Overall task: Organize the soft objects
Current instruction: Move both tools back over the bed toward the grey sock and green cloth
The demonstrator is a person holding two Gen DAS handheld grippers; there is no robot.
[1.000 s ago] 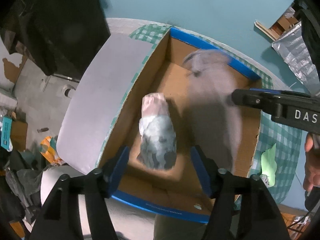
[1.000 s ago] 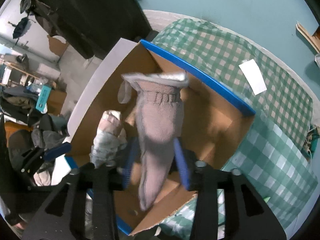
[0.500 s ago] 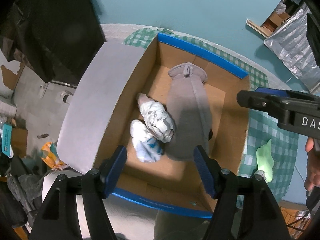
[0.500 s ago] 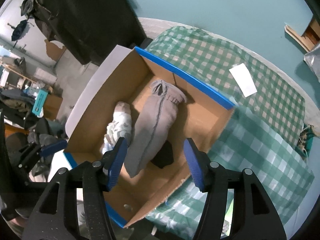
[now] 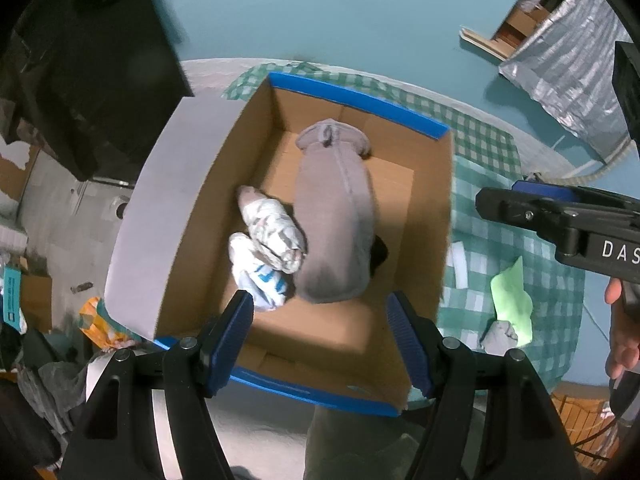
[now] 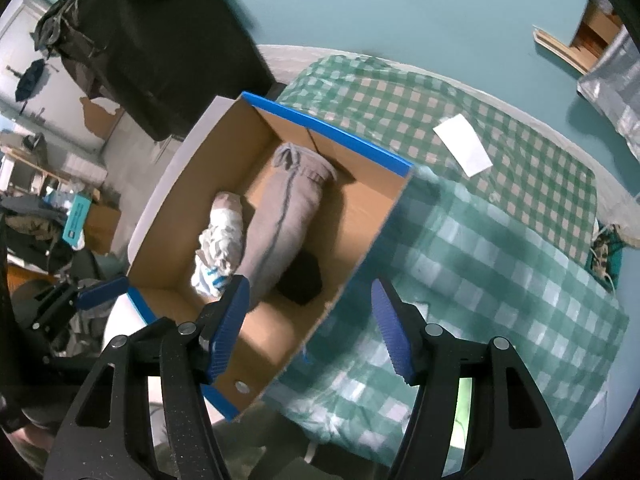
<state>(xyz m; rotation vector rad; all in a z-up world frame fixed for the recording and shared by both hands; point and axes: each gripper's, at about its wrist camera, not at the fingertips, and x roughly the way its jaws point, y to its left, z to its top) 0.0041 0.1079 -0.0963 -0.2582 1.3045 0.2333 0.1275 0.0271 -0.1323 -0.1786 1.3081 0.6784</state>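
Observation:
A cardboard box (image 5: 424,216) with blue-edged flaps stands on a green checked cloth (image 6: 500,240); it also shows in the right wrist view (image 6: 360,208). Inside lie a grey rolled garment (image 5: 336,220) (image 6: 284,216), a white patterned bundle (image 5: 272,232) (image 6: 224,232), a white and blue sock (image 5: 260,276) and a dark item (image 6: 300,280). My left gripper (image 5: 320,332) is open and empty above the box's near end. My right gripper (image 6: 310,320) is open and empty above the box's right wall. A green cloth (image 5: 512,300) and a small grey bundle (image 5: 498,336) lie on the checked cloth.
A white paper (image 6: 462,150) lies on the checked cloth at the far side. A dark cabinet (image 6: 160,48) stands behind the box. Clutter (image 5: 24,280) covers the floor at left. The floor beyond is teal.
My right gripper opened and dropped the grey garment into the box, then rose and drifted right. My left gripper let the patterned bundle fall into the box and pulled back up.

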